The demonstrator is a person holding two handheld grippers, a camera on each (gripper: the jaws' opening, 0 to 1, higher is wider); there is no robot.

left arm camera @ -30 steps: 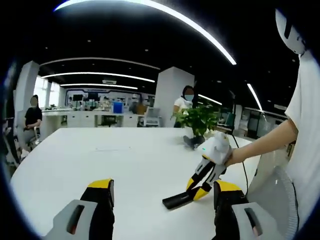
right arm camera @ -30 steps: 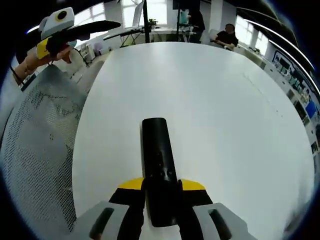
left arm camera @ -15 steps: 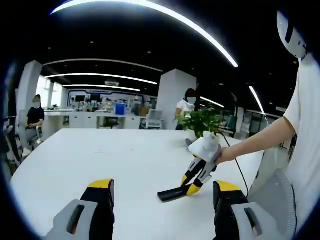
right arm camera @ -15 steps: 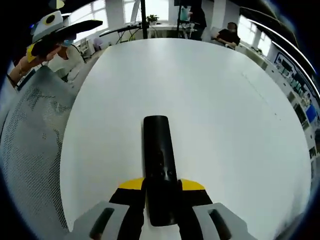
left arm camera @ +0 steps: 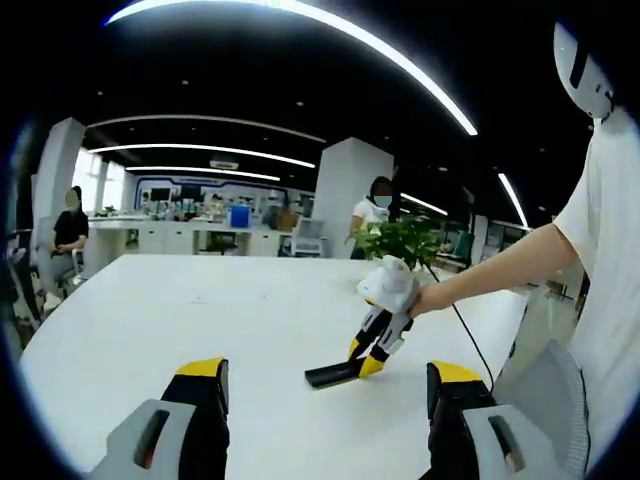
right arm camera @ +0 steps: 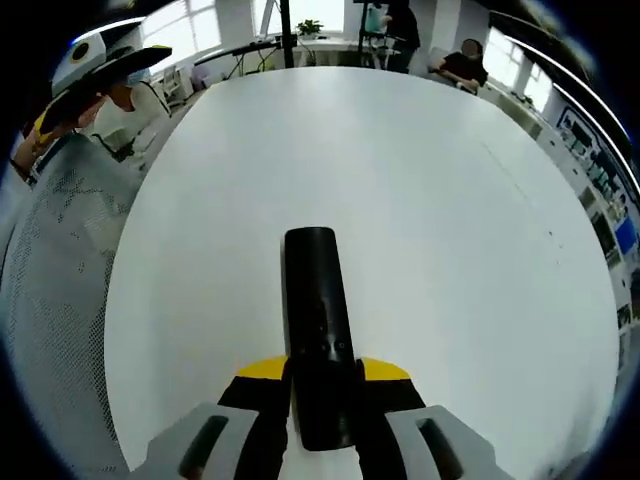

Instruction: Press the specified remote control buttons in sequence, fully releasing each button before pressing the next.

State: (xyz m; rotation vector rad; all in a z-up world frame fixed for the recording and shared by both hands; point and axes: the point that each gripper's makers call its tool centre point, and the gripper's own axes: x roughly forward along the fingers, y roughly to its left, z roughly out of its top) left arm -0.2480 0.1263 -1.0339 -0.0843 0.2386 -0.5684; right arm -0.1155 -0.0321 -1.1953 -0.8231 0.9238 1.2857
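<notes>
Lengthwise between jaws, slim matte-black remote [right arm camera: 318, 340]

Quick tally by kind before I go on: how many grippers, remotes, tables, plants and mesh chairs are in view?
Grippers: 2, left and right
Remote: 1, clamped in the right gripper
Table: 1
Plant: 1
Mesh chair: 1
Total: 6

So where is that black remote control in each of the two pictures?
Left gripper view: the black remote control is at centre right, low over the white table, shut in the right gripper.
Right gripper view: bottom centre, the remote sticks forward.
Shared landmark: the white table.
</notes>
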